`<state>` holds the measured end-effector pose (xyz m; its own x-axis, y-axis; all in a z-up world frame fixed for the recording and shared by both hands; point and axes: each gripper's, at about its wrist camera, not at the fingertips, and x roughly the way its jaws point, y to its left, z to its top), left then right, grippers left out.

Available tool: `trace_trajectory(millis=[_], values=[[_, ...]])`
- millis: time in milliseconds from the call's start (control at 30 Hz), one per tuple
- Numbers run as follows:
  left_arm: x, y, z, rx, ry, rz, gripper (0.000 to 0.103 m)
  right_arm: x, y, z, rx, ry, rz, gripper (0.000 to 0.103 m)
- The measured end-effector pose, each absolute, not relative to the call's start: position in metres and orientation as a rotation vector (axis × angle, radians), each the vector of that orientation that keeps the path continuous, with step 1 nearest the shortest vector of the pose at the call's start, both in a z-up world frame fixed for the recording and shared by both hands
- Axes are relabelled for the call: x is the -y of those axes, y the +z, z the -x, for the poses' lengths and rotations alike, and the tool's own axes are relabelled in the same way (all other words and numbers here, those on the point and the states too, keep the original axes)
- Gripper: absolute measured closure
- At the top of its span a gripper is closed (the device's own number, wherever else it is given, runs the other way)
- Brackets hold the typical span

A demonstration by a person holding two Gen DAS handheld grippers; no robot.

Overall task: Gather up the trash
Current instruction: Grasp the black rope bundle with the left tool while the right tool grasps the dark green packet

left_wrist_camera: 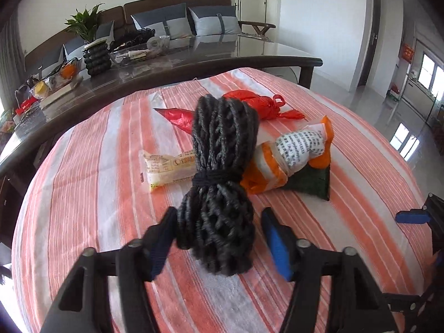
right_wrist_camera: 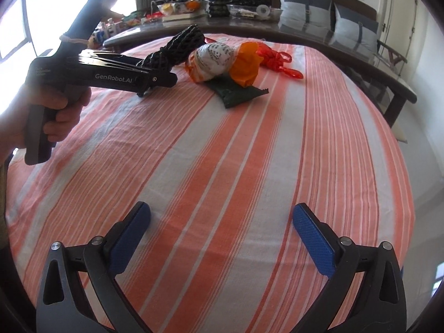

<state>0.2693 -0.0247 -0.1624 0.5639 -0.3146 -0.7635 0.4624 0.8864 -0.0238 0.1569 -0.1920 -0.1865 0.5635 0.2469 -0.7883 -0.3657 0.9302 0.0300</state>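
Note:
A black rope bundle (left_wrist_camera: 222, 166) (right_wrist_camera: 172, 47), tied at its waist, lies on the orange-and-white striped cloth (left_wrist_camera: 97, 194). My left gripper (left_wrist_camera: 219, 216) (right_wrist_camera: 149, 83) straddles its near end. The left pad touches the rope, and a gap shows at the right pad. Behind the rope lie a red plastic bag (left_wrist_camera: 258, 102) (right_wrist_camera: 272, 55), a red cone wrapper (left_wrist_camera: 177, 119), a cream snack packet (left_wrist_camera: 166, 169), a white-and-orange bag (left_wrist_camera: 291, 155) (right_wrist_camera: 219, 58) and a dark green wrapper (left_wrist_camera: 313, 183) (right_wrist_camera: 238, 93). My right gripper (right_wrist_camera: 222, 211) hangs open and empty over bare cloth.
A dark glossy table (left_wrist_camera: 194, 63) runs behind the cloth, carrying a potted plant (left_wrist_camera: 88, 27), clear trays and fruit. A sofa with grey cushions (left_wrist_camera: 216, 19) stands beyond it. A person's hand (right_wrist_camera: 55, 111) holds the left gripper's handle. Shiny floor lies to the right.

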Motion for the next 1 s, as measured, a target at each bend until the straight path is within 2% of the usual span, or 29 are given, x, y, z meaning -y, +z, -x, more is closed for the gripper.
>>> trace_trajectory(millis=[167, 367, 467, 600, 800, 867, 900, 933, 967, 1000], values=[[0.013, -0.148, -0.251, -0.892, -0.424, -0.106, 0.062, 0.192, -0.187, -0.157, -0.904, 0.362, 0.142, 0.001], [-0.017, -0.133, -0.192, -1.008, -0.332, 0.022, 0.061, 0.194, -0.185, -0.158, -0.901, 0.378, 0.122, 0.001], [-0.021, -0.137, -0.171, -0.987, -0.289, 0.002, 0.057, 0.197, -0.179, -0.174, -0.895, 0.415, 0.108, 0.001], [-0.018, -0.15, -0.168, -0.954, -0.249, -0.029, 0.037, 0.197, -0.174, -0.219, -0.889, 0.375, 0.161, 0.001], [-0.021, -0.169, -0.174, -0.934, -0.219, -0.061, 0.037, 0.179, -0.173, -0.27, -0.887, 0.445, 0.212, 0.003], [-0.023, -0.171, -0.172, -0.923, -0.228, -0.037, 0.036, 0.166, -0.175, -0.278, -0.884, 0.471, 0.241, 0.007], [-0.023, -0.17, -0.171, -0.919, -0.232, -0.037, 0.033, 0.161, -0.177, -0.281, -0.888, 0.481, 0.252, 0.013], [-0.022, -0.171, -0.17, -0.92, -0.234, -0.041, 0.032, 0.158, -0.18, -0.283, -0.896, 0.479, 0.26, 0.027], [-0.021, -0.171, -0.17, -0.919, -0.231, -0.048, 0.032, 0.157, -0.18, -0.284, -0.896, 0.469, 0.257, 0.035], [-0.02, -0.171, -0.17, -0.919, -0.228, -0.05, 0.032, 0.159, -0.178, -0.283, -0.895, 0.47, 0.226, 0.049]])
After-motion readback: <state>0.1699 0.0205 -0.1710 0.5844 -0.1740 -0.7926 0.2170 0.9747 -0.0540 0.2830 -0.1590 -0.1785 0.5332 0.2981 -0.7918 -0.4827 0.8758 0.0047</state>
